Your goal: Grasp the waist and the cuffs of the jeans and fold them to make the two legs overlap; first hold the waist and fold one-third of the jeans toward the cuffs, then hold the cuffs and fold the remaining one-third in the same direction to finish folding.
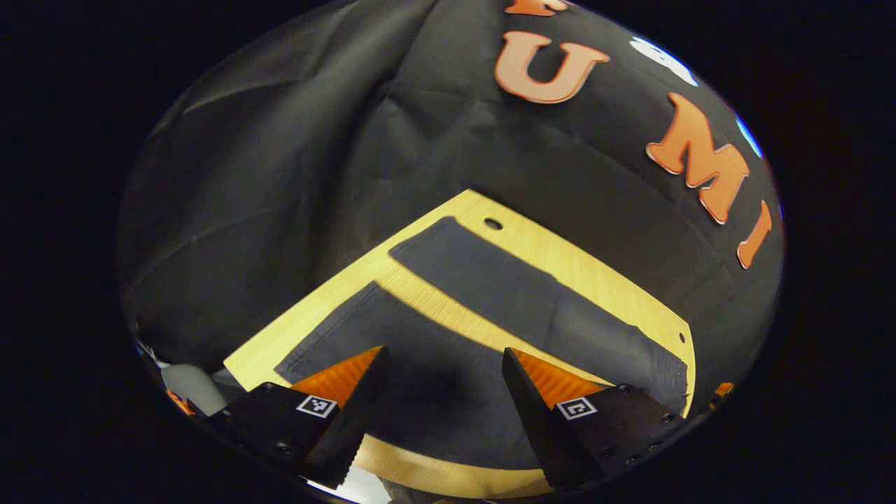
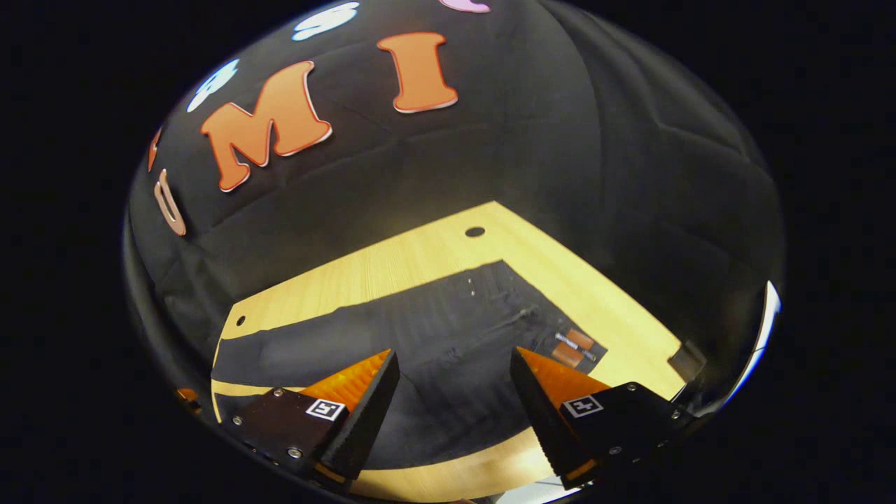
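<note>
You are holding both tools above one pair of dark jeans (image 1: 490, 308) that is lying flat and unfolded on a pale wooden table (image 1: 595, 269). The left gripper (image 1: 435, 392) is standing wide open with nothing between its fingers, and it is looking along the two legs: the near leg (image 1: 392, 336) is lying directly below and ahead of it, while the far leg (image 1: 532, 294) is lying across a wedge of bare table, so the legs are not yet overlapping. In the right gripper view, the right gripper (image 2: 455, 395) is likewise gaping and holding nothing, and it is hovering over the waist (image 2: 518, 315), where a label patch (image 2: 570, 346) is showing. The long axis of the jeans is running from your right hand to your left, so you are nearer the waist with the right and nearer the cuffs with the left. Count: one pair of jeans, two legs, two grippers, one table.
</note>
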{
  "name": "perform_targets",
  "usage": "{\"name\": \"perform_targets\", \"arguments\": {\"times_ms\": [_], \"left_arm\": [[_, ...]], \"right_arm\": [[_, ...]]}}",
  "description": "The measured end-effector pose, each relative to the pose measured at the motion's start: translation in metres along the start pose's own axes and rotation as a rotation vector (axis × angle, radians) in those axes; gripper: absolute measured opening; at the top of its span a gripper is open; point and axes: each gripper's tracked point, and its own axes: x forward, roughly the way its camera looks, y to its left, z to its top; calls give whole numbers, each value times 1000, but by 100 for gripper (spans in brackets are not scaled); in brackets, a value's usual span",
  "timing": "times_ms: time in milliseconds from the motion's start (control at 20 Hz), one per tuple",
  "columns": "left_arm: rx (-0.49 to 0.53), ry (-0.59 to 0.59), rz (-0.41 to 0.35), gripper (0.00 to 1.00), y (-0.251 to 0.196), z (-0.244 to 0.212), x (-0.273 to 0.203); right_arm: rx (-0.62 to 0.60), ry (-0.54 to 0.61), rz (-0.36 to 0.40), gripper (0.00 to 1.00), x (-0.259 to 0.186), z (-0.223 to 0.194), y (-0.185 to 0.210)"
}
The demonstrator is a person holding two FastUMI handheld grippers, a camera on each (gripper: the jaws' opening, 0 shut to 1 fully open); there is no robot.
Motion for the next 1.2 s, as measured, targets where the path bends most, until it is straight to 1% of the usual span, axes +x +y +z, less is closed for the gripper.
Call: {"name": "perform_targets", "arguments": {"times_ms": [100, 150, 350, 500, 600, 700, 750, 950, 1000, 1050, 1100, 1150, 1200], "left_arm": [[-94, 65, -12, 96, 18, -15, 4], [-145, 99, -16, 98, 27, -21, 6], [-369, 200, -1, 98, 66, -46, 11], [-528, 239, 2, 97, 91, -65, 13], [-601, 258, 5, 97, 101, -74, 17], [-657, 257, -22, 97, 108, -74, 20], [-681, 245, -41, 95, 108, -69, 19], [-803, 207, -145, 92, 110, -49, 40], [-818, 195, -172, 88, 105, -45, 49], [-817, 193, -184, 88, 104, -42, 55], [-808, 188, -201, 82, 102, -39, 61], [-791, 191, -206, 80, 97, -35, 67], [-764, 204, -186, 78, 96, -38, 73]], "right_arm": [[48, 58, 4, 98, 7, -13, -5], [76, 87, 8, 98, 10, -21, -9], [197, 204, 4, 99, 22, -43, -24], [302, 273, -9, 98, 28, -61, -33], [345, 297, -24, 98, 31, -70, -40], [369, 325, -42, 98, 32, -81, -44], [381, 332, -48, 98, 32, -85, -45], [451, 334, -74, 98, 31, -96, -47], [471, 333, -79, 99, 31, -98, -48], [490, 328, -79, 99, 32, -97, -48], [511, 323, -82, 99, 33, -97, -49], [536, 319, -85, 99, 33, -97, -52], [562, 322, -86, 99, 35, -96, -55]]}}
